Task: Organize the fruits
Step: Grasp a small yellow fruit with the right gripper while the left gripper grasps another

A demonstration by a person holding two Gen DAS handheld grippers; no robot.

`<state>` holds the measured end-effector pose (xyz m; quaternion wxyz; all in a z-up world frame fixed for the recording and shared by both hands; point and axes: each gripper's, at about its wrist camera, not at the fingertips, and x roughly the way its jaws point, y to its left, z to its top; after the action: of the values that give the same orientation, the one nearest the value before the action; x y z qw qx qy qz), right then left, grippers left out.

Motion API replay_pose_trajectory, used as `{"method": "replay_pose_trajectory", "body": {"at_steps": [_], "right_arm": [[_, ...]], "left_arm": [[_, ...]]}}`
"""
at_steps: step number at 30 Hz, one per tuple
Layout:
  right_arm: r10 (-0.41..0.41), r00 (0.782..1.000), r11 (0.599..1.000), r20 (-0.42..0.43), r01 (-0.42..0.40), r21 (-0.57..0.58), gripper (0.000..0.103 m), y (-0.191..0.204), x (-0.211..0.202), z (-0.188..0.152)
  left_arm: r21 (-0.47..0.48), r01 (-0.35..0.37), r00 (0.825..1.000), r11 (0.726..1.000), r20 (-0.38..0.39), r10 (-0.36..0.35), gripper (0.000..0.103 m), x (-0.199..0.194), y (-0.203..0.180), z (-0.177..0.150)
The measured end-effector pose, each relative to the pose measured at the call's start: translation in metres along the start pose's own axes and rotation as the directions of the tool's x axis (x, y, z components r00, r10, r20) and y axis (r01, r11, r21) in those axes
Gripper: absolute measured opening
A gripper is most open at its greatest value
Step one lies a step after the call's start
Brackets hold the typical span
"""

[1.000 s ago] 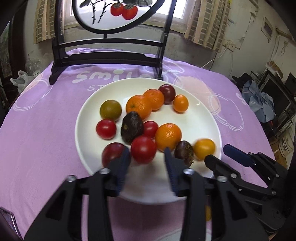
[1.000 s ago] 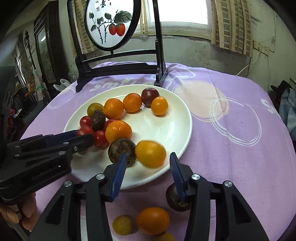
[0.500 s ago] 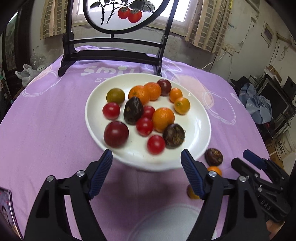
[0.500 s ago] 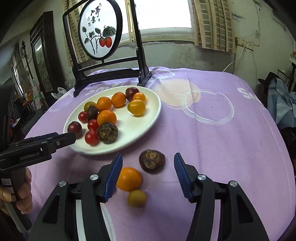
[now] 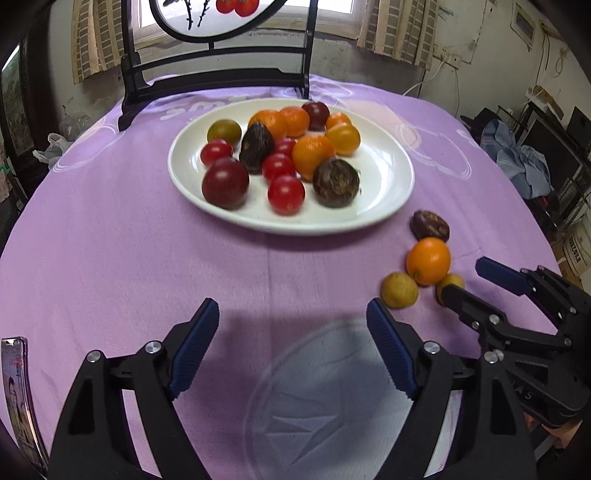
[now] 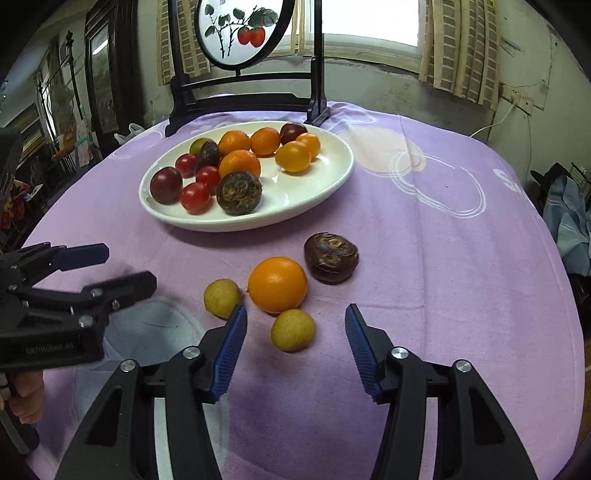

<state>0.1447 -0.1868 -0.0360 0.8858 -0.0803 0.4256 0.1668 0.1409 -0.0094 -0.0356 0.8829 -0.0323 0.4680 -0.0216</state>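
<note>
My left gripper (image 5: 291, 350) and right gripper (image 6: 295, 354) are matte black plastic frames with silver screw heads at the joints. My fingers (image 6: 229, 354) wear ribbed blue pads. Faint grey lettering marks my left housing; bare skin shows beneath it.

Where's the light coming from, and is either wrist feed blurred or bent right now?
Right wrist view: daylight from the window behind the table blows out, and the plate rim shines. Left wrist view: the near plate rim smears slightly, while the left tool casts a soft shadow on the cloth. Both views: fisheye bending and dark corners.
</note>
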Motion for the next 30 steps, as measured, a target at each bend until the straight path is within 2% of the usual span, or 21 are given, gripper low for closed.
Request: {"method": "replay_pose_trajectory", "body": {"at_steps": [4,6,11,22,30], "right_arm": [[-0.021,0.999,1.000,-0.029,0.021,0.000,0.049,0.002,0.012,-0.004],[-0.017,0.999,1.000,-0.043,0.017,0.003,0.036,0.001,0.015,-0.005],[-0.015,0.999,1.000,-0.048,0.015,-0.004,0.028,0.003,0.017,-0.008],[-0.021,0.999,1.000,-0.050,0.020,-0.010,0.028,0.003,0.014,-0.008],[-0.011,1.000,1.000,-0.007,0.011,0.019,0.028,-0.006,-0.006,-0.007]], "left_arm": [[0.011,-0.004,1.000,1.000,-0.014,0.004,0.080,0.003,-0.003,-0.005],[0.014,-0.004,1.000,1.000,-0.012,0.004,0.080,0.003,-0.004,-0.005],[0.011,-0.004,1.000,1.000,-0.022,0.004,0.080,0.005,-0.004,-0.006],[0.019,-0.013,1.000,1.000,-0.028,0.013,0.080,0.008,-0.007,-0.010],[0.042,-0.025,0.999,0.999,-0.026,0.026,0.080,0.007,-0.013,-0.014]]}}
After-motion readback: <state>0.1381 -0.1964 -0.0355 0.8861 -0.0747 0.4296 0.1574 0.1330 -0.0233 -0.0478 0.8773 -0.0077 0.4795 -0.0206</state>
